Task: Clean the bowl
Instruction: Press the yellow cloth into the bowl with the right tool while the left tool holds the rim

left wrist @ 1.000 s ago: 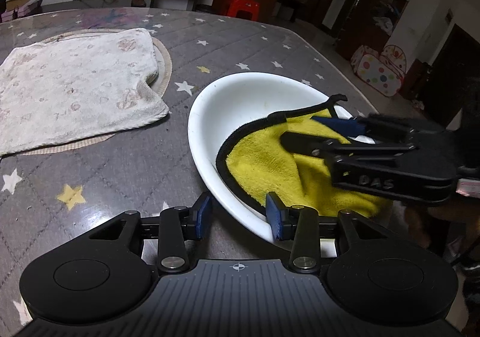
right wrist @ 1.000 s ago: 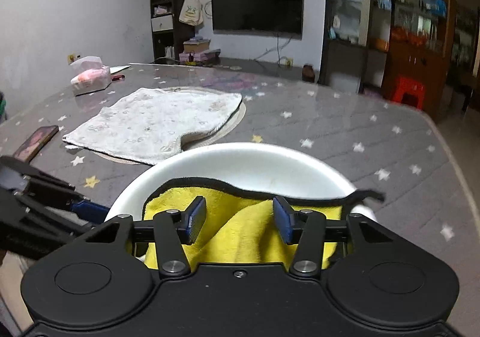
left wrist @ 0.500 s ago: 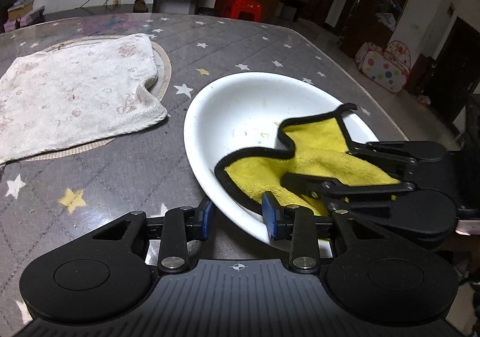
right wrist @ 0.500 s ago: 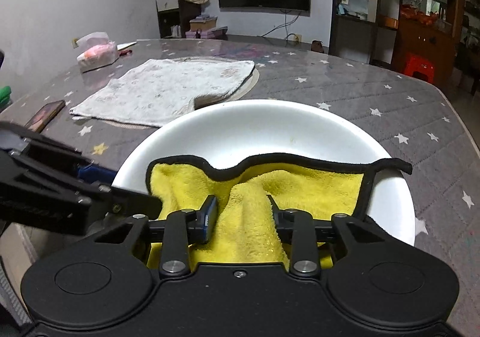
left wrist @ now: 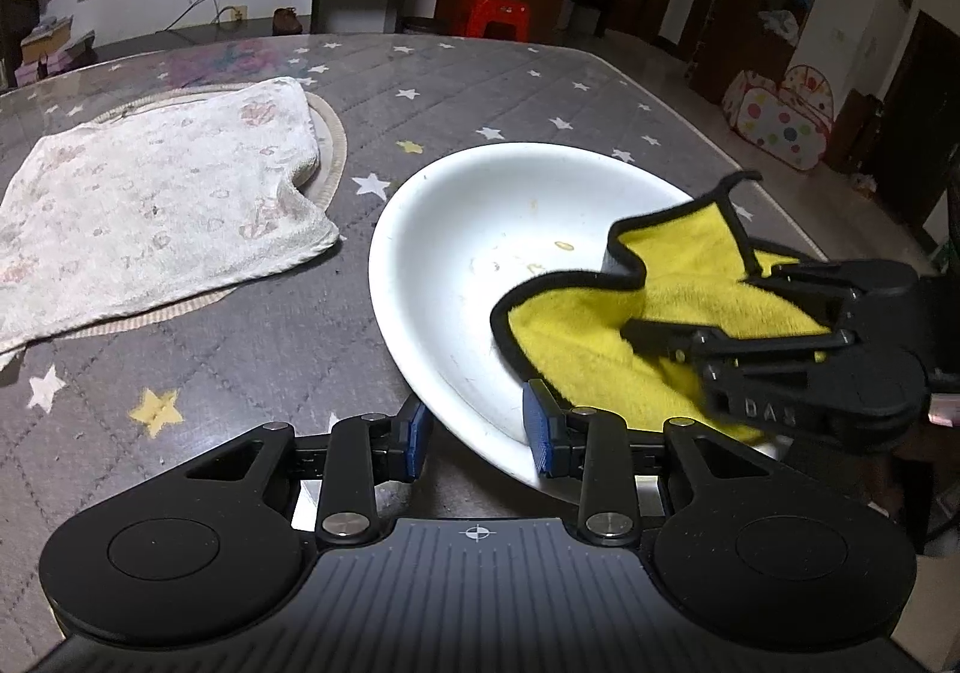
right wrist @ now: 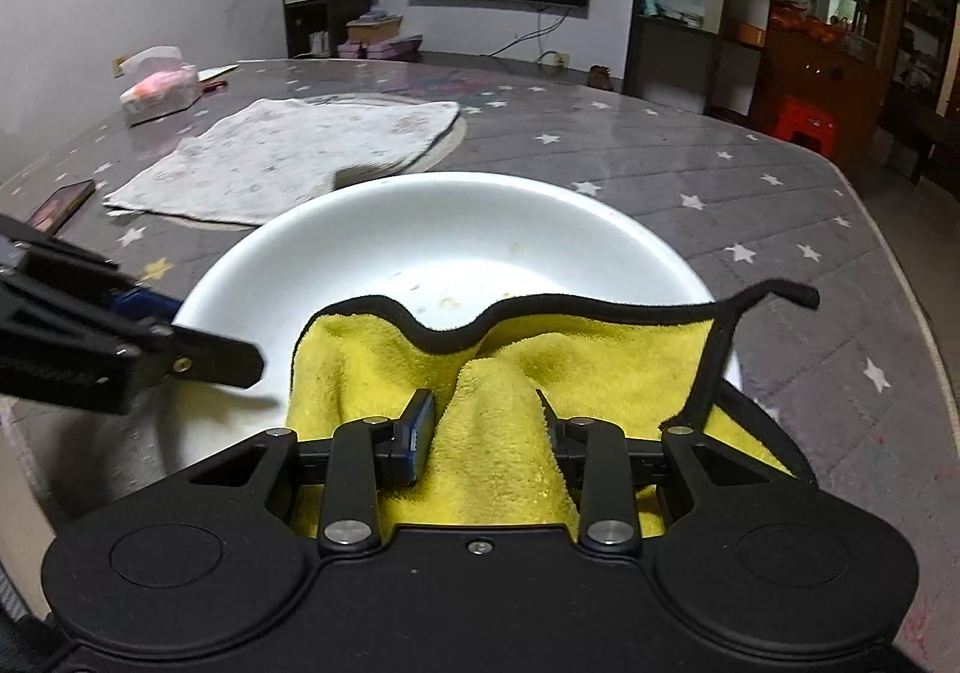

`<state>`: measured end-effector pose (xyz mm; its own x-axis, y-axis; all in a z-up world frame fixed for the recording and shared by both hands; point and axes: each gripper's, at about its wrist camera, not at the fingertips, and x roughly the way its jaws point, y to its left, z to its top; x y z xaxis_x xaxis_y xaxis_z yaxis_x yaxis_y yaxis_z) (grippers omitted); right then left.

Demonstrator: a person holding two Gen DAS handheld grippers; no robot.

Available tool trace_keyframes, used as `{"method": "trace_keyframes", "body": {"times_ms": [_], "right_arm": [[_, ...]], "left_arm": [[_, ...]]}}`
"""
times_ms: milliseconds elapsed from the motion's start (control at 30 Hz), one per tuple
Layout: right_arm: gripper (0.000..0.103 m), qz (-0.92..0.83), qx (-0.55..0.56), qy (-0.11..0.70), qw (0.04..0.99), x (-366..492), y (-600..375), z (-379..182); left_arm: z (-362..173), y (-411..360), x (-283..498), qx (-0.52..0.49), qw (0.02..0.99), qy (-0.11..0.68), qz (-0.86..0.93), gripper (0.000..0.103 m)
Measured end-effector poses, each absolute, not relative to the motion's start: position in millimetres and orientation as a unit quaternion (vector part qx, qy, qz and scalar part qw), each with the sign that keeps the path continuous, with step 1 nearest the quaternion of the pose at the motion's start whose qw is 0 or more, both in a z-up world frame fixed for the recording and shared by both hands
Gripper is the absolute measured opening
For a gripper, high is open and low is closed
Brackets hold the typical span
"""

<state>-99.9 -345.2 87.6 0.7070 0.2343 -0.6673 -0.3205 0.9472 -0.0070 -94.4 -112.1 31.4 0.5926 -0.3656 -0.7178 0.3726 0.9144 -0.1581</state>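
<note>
1. Bowl (left wrist: 480, 253): white, wide, shallow, on the table (left wrist: 270, 325) near its front edge. Near rim sits between the left gripper's pads.
2. Left gripper (left wrist: 477, 436): jaws part open, straddling the bowl's near rim. One blue pad outside the wall, the other inside. Gap visible on both sides of the rim; contact with the wall cannot be told. In the right wrist view it shows at the left edge, at the bowl's left rim.
3. Right gripper (right wrist: 486, 427): jaws closed onto a raised fold of the cloth (right wrist: 510, 373). Fold bulges up between the fingers. Left blue pad visible against it, right pad mostly buried in the pile.
4. Cloth: yellow, black trim, lying in the bowl's near right part. One corner, with a black strip of trim, sticks up past the rim (right wrist: 774, 292).
5. Bowl interior: small yellowish specks (left wrist: 561, 246) on the bare white floor, just beyond the cloth's edge.
6. Towel (left wrist: 150, 205): pale, printed, spread flat on a round mat (left wrist: 333, 145), left of the bowl, apart from it.
7. Far left of table, right wrist view: tissue pack (right wrist: 159, 88); a flat dark phone-like object (right wrist: 60, 202) near the edge.
8. Table: grey quilted cover with stars under a glossy top.
</note>
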Motion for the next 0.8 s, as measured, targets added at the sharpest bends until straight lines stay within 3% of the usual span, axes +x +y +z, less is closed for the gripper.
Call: {"method": "trace_keyframes", "body": {"times_ms": [433, 800], "right_arm": [[0.034, 0.128, -0.052, 0.317, 0.938, -69.2, -353.2, 73.5], [0.034, 0.105, -0.049, 0.302, 0.946, -52.7, -357.7, 76.4]], "left_arm": [[29.4, -125.3, -68.0, 0.06, 0.901, 0.386, -0.189, 0.033], [27.9, -132.0, -20.6, 0.044, 0.893, 0.398, -0.205, 0.033]]}}
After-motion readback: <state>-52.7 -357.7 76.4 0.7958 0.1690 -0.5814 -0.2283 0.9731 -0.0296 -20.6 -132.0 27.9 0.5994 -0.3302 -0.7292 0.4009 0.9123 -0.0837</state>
